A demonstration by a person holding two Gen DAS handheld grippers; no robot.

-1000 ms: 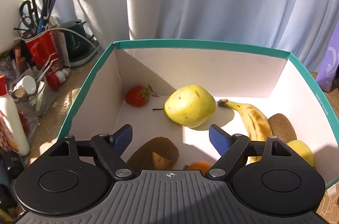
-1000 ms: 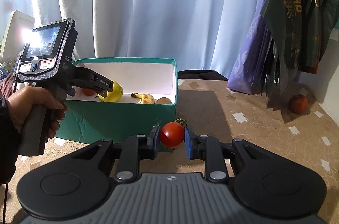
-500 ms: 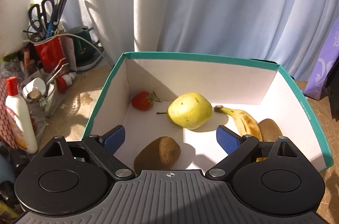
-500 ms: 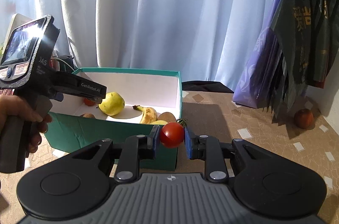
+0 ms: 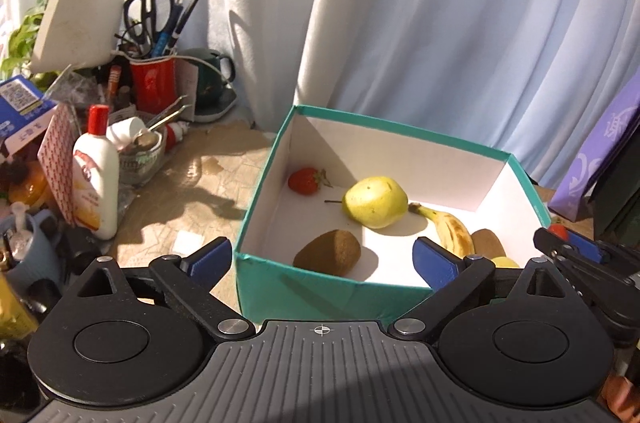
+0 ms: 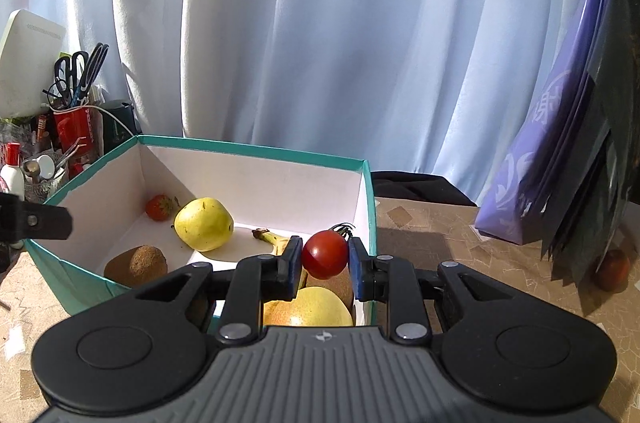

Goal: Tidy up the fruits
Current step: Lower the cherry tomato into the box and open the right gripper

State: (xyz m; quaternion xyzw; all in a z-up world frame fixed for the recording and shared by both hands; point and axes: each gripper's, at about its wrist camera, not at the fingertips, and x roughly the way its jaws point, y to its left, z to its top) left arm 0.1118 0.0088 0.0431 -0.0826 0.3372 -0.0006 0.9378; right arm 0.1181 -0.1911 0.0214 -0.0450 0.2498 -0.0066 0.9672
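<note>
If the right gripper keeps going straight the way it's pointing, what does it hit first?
Probably the box's far wall. The right gripper, shut on the tomato, points across the box above the fruit, with nothing nearer in line, though depth is hard to judge.

Glossy smooth tomato [image 6: 324, 254]; fuzzy matt kiwi [image 5: 327, 252]. Matt card box [image 5: 280, 163], white inside. Soft pleated cloth curtain [image 5: 440, 23]; matt ribbed black plastic on gripper [image 6: 324, 261].

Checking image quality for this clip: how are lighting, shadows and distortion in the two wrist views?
Left wrist: hard sunlight on the box floor, pear casting a sharp shadow; curtain bowed by fisheye. Right wrist: tomato sharp with a small highlight; floor at right in shadow.
</note>
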